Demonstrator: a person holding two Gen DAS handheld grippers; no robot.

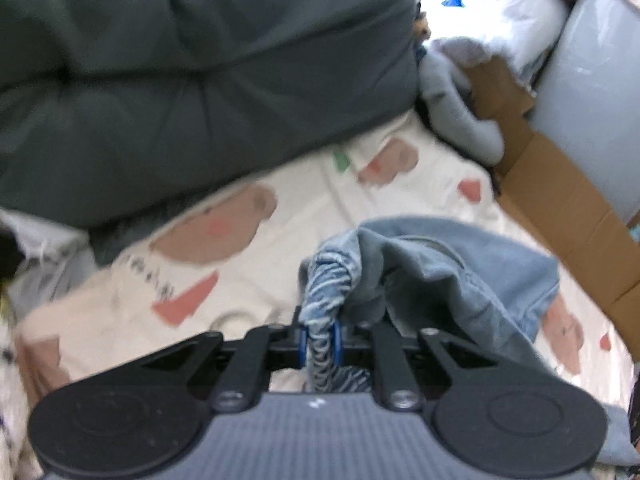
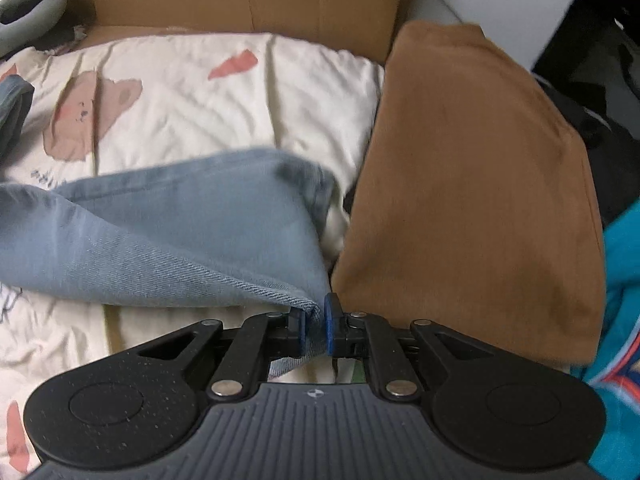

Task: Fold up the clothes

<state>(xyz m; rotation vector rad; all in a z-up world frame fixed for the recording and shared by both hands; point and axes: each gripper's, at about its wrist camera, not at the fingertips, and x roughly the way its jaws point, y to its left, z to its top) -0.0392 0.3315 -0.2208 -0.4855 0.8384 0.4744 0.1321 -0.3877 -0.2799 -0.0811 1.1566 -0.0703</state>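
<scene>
On the bear-print bedsheet [image 2: 208,92], the blue denim jeans [image 2: 168,232] are lying rumpled and blurred, their far end running out of frame. The left gripper [image 1: 320,338] is clamping its fingers on a bunched, streaky denim edge, while the right gripper [image 2: 315,330] is pinching a frayed hem beside the folded brown garment [image 2: 472,184].

A cream bear-print bedsheet [image 2: 192,92] carries blue jeans [image 2: 180,232], a folded brown garment [image 2: 472,184] and a dark grey cushion [image 1: 180,80].

blurred grey cushion [image 1: 192,80], teal garment [image 2: 624,280] cropped
</scene>
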